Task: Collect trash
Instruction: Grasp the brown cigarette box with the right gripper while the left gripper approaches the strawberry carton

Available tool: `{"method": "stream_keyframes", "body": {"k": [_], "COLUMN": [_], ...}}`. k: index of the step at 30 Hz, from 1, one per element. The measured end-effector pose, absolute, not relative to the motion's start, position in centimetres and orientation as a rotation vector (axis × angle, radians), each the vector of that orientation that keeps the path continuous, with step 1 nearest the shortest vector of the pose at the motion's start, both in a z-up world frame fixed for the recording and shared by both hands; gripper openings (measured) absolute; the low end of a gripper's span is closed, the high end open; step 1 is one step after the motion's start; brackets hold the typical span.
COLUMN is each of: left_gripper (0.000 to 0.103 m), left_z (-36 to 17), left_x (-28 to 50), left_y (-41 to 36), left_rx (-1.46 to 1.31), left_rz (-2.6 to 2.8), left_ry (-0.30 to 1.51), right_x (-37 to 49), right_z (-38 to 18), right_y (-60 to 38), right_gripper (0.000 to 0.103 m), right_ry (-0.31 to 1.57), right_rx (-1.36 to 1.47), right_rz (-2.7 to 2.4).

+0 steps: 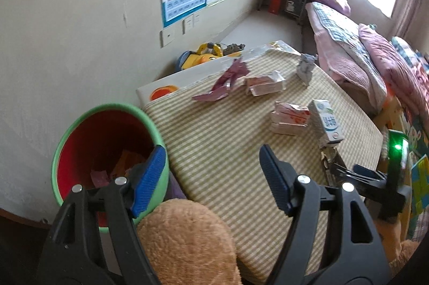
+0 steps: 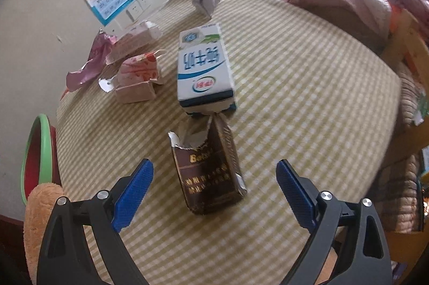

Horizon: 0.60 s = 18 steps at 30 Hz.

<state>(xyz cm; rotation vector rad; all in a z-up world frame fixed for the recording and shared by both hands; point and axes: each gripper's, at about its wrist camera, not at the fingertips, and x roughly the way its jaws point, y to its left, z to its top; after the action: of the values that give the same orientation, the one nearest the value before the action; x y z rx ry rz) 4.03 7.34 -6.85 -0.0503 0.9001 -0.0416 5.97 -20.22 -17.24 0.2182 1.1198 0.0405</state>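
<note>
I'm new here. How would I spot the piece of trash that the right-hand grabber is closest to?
Find the checked table cover, then the white and blue milk carton lying on it. Just in front of that, between the open right gripper's blue fingers, lies a dark brown packet. It alone is brown, with gold lettering and a torn silver top.

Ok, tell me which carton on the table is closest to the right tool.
The torn brown carton, lying just ahead between the open right tool fingers. The white-and-blue milk carton lies beyond it, the pink cartons farther left.
</note>
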Motion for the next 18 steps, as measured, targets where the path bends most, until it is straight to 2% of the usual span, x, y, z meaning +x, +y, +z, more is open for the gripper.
{"method": "stream_keyframes", "body": {"k": [1, 2, 15, 18], "left_gripper": [0.069, 0.069, 0.069, 0.074], "left_z": [-6.7, -6.6, -3.6, -3.4], "left_x": [4.1, 4.1, 2.7, 2.6], "left_y": [6.8, 6.3, 1.1, 0.7], "left_rx": [-0.037, -0.023, 0.045, 0.057], "left_rz": [-0.047, -0.053, -0.162, -0.177], "left_ry": [0.897, 0.894, 0.813, 0.801], "right_x": [6.2, 6.3, 2.4, 2.4], "right_z": [-17.6, -17.9, -16.8, -16.5], "right_y": [-20.1, -20.2, -16.9, -16.6], "right_gripper": [0.062, 0.053, 0.051, 0.051], "right_ry": [1.134, 1.147, 1.158, 1.151], "right_rx": [0.216, 0.227, 0.229, 0.229], "right_rz": [0.052, 0.066, 0.242, 0.245]}}
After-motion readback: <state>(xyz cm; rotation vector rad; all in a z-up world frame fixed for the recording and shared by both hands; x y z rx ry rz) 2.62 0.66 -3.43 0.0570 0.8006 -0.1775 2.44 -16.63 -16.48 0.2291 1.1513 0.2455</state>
